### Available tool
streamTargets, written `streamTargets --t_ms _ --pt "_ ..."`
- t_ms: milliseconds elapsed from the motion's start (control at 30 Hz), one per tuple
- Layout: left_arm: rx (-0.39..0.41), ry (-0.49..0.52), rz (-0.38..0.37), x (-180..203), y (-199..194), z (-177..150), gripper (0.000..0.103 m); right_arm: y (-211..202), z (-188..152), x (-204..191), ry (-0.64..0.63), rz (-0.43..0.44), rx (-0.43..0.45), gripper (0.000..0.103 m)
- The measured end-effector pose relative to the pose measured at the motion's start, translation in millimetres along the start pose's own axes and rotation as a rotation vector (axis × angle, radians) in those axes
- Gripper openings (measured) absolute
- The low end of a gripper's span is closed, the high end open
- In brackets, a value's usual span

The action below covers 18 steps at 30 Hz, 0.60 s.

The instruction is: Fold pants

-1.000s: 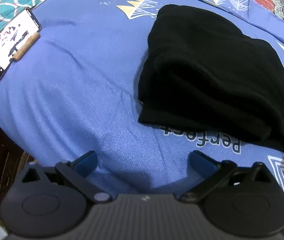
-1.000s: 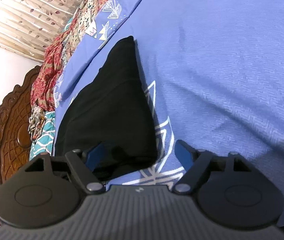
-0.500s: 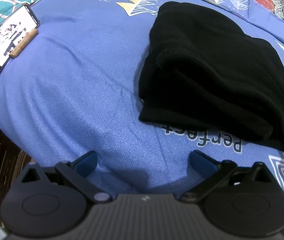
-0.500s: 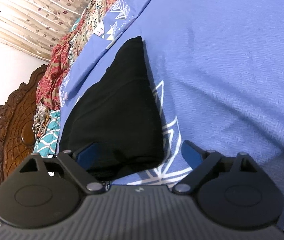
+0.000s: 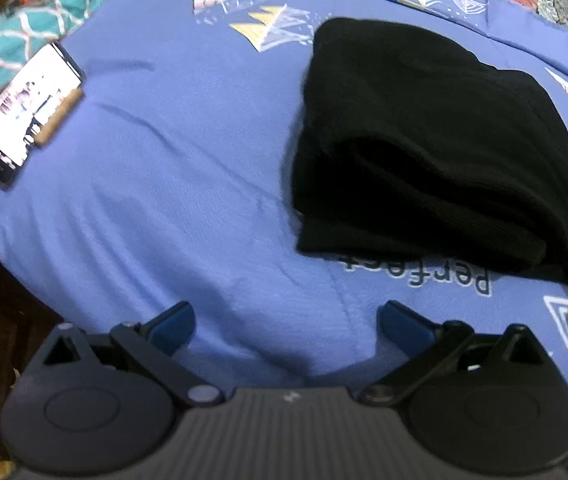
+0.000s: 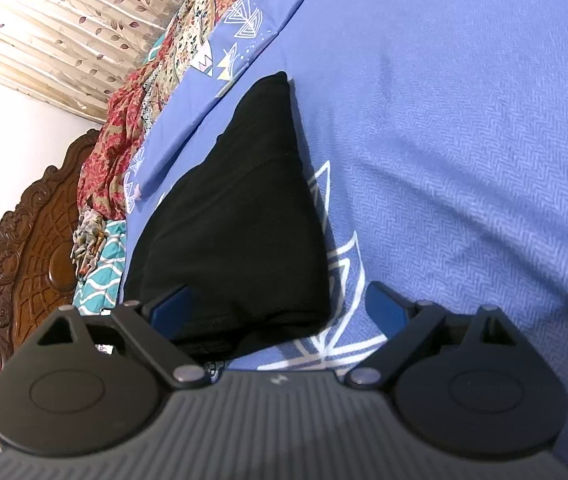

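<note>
where blue sheet [image 5: 188,184] spreads: one pants [image 5: 423,148], one phone [image 5: 24,108].

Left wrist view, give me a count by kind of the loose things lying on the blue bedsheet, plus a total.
Folded black pants: 1
Phones with the screen lit: 1
Small wooden pieces lying against the phone: 1
Total: 3

All three lie on the blue bedsheet. What the wooden piece is cannot be told.

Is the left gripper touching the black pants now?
Apart. In the left wrist view the left gripper is open, and bare blue bedsheet lies between its fingertips and the folded black pants.
</note>
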<state>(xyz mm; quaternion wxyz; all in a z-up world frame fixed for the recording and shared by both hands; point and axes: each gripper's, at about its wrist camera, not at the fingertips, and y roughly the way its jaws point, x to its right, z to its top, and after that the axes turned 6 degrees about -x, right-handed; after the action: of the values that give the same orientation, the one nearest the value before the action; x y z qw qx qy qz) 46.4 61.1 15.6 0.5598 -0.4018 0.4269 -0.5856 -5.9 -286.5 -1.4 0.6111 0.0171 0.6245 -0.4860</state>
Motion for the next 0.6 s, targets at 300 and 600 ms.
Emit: streamTargets --t_ms 300,600 --pt "0.053 -0.017 0.064 -20 -21 2 0.103 0 0 0 -0.002 -0.002 0.001 0.095" --pt "0.114 -0.037 0.112 -33 -31 15 0.103 1 0 0 -0.008 -0.005 0.003 0.095"
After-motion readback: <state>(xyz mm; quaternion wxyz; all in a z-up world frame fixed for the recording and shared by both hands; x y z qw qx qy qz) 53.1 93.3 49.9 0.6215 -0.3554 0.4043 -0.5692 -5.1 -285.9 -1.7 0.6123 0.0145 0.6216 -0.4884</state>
